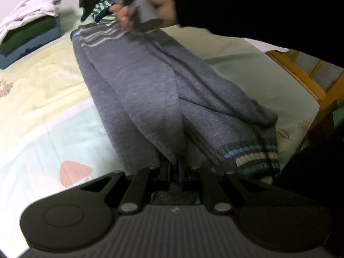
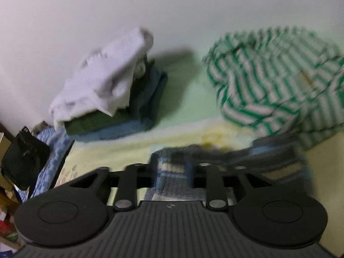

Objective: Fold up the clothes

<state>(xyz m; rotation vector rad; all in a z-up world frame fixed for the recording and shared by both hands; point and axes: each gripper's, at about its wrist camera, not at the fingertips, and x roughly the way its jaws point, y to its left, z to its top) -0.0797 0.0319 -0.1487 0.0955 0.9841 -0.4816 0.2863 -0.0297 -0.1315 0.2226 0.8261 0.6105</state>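
A grey-blue knitted sweater [image 1: 139, 81] with striped cuffs and hem lies lengthwise on the bed sheet [image 1: 43, 90], folded into a long narrow shape. At its near end my left gripper [image 1: 177, 169] is shut on a fold of the knit. Over the far striped end a person's hand [image 1: 150, 2] holds my right gripper [image 1: 92, 4]. In the right wrist view the right gripper [image 2: 172, 172] has its jaws apart, and the blurred striped edge of the sweater [image 2: 215, 152] lies loosely between and past them.
A stack of folded clothes [image 2: 111, 111], white on green on blue, sits by the wall at the back left [image 1: 30, 34]. A crumpled green-and-white striped shirt [image 2: 275, 86] lies at the back right. A wooden frame [image 1: 301, 73] borders the bed's right edge.
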